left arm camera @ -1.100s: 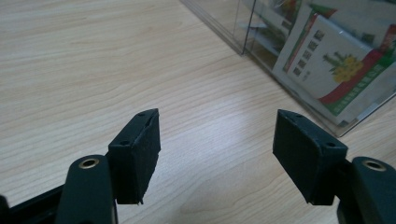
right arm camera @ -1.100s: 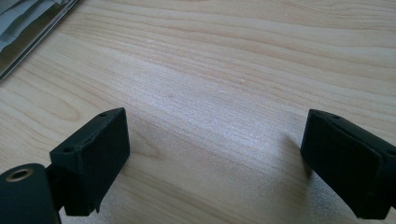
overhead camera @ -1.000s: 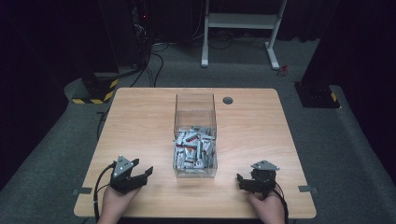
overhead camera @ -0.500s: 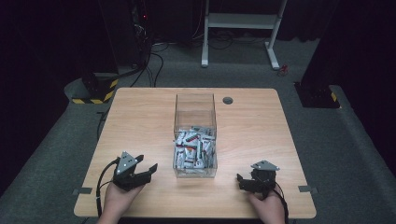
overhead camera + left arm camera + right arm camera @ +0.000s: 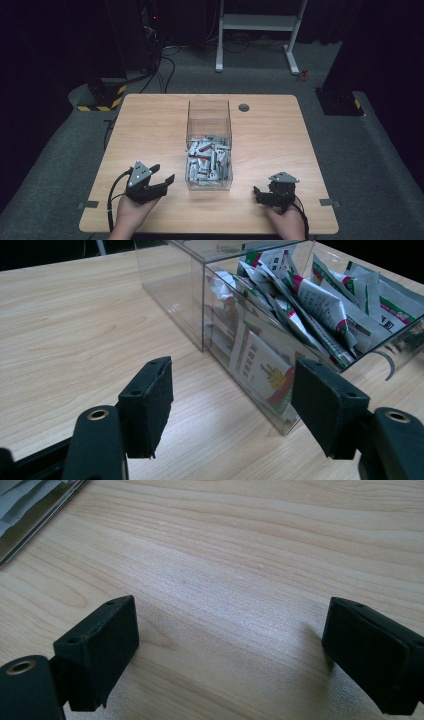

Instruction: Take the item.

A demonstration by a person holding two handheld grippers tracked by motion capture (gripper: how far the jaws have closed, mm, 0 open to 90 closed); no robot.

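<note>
A clear plastic box (image 5: 208, 120) stands in the middle of the wooden table (image 5: 145, 125), its near half full of several white sachets (image 5: 207, 161) with red and green print. My left gripper (image 5: 162, 176) is lifted off the table to the box's left, open and empty, its jaws pointing at the box's near corner (image 5: 287, 427). The sachets (image 5: 320, 305) press against the clear wall in the left gripper view. My right gripper (image 5: 256, 192) rests low on the table to the box's right, open with only bare wood (image 5: 235, 605) between its jaws.
A round dark grommet (image 5: 243, 107) sits in the tabletop behind the box. Beyond the table, a white desk frame (image 5: 260, 22) and black stands with yellow-striped bases (image 5: 100, 97) rise from grey carpet. Cables trail from both grippers toward the near edge.
My left gripper has risen and moved right, closer to the box. The right gripper has stayed where it was.
</note>
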